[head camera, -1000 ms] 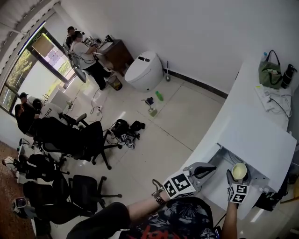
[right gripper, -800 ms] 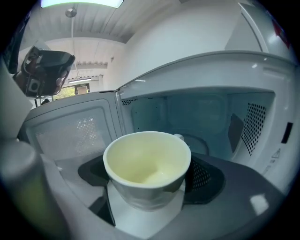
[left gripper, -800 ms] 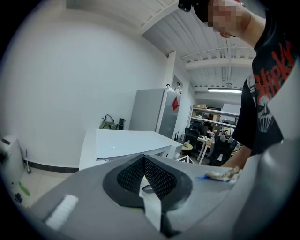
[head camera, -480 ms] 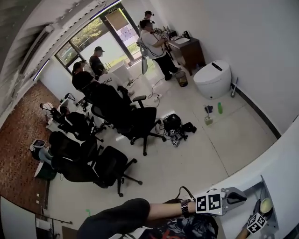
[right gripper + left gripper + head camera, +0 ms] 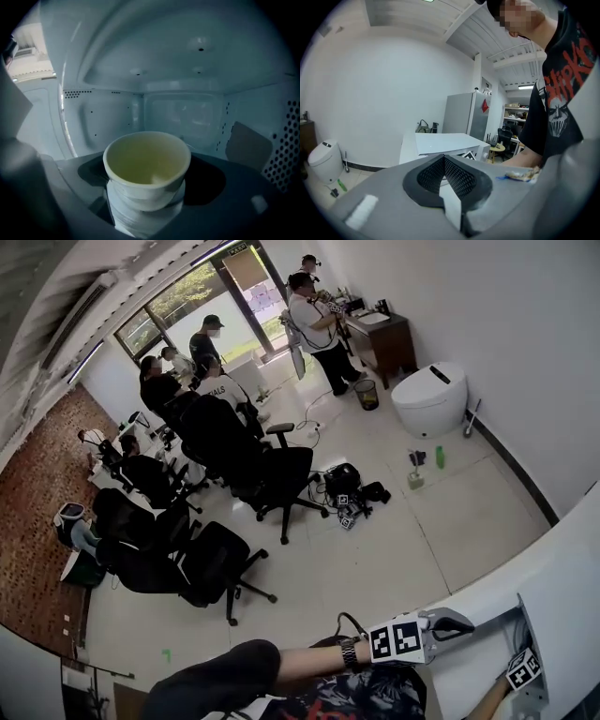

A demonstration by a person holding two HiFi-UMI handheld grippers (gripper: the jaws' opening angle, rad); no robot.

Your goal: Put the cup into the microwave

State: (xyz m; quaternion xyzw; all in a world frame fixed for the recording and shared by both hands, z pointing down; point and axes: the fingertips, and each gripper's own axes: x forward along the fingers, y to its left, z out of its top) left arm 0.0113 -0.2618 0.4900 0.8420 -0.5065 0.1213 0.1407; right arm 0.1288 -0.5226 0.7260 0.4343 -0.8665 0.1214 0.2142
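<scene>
In the right gripper view a pale yellow-white cup (image 5: 146, 164) stands upright between the jaws of my right gripper (image 5: 147, 190), which is shut on its lower part. The cup and jaws are inside the microwave (image 5: 183, 112), with the cavity's walls and ceiling all round. The head view shows only the marker cube of the right gripper (image 5: 523, 671) at the bottom right edge; the cup is hidden there. My left gripper (image 5: 457, 623) hangs beside the white counter, its jaws (image 5: 443, 158) shut with nothing between them. From the left gripper view the microwave (image 5: 445, 140) is a white box ahead.
A fridge (image 5: 466, 117) stands behind the counter, and a bag (image 5: 423, 126) sits on it. Black office chairs (image 5: 272, 479), several people (image 5: 314, 320), floor clutter (image 5: 347, 493) and a white toilet-like unit (image 5: 431, 399) fill the room to my left.
The head view has swung from the microwave toward the room. The cup and the right gripper's jaws have gone out of that view, into the cavity. The left gripper stays shut.
</scene>
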